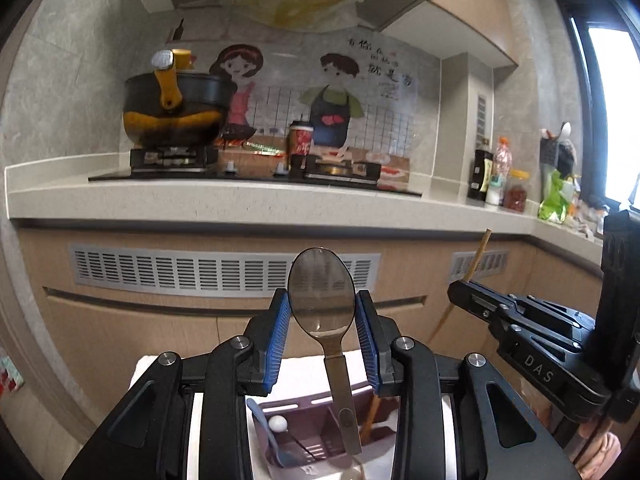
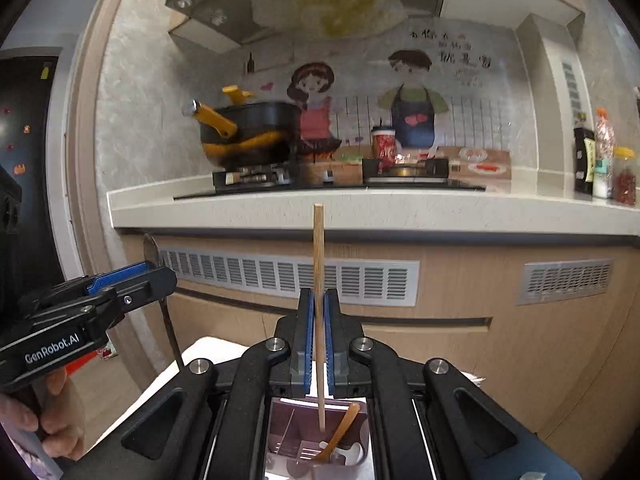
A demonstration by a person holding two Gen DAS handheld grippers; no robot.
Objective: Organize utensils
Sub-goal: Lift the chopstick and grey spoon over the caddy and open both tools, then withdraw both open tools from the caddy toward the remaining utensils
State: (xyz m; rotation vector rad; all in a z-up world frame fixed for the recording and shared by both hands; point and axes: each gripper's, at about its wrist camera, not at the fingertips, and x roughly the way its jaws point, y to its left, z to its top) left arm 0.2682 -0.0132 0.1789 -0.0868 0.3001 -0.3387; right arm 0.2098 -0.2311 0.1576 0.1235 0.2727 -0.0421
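Note:
My left gripper (image 1: 322,312) is shut on a metal spoon (image 1: 321,292), its blue pads pressing the sides of the bowl, the handle hanging down over a mauve utensil caddy (image 1: 316,432). My right gripper (image 2: 319,320) is shut on a single wooden chopstick (image 2: 319,256), held upright above the same caddy (image 2: 288,428). The caddy holds a wooden spoon (image 2: 340,432), a blue utensil (image 1: 266,428) and a white ball-tipped piece (image 1: 277,425). In the left wrist view, the right gripper (image 1: 456,292) shows at right with the chopstick (image 1: 478,256). The left gripper (image 2: 156,276) appears at left in the right wrist view.
A counter edge (image 1: 240,204) runs ahead with a gas hob, a black and yellow pot (image 1: 176,108) and a red cup (image 1: 301,138). Bottles and jars (image 1: 500,176) stand at the right. Cabinet fronts with vent grilles (image 1: 224,272) lie below. A hand (image 2: 52,412) grips the left tool.

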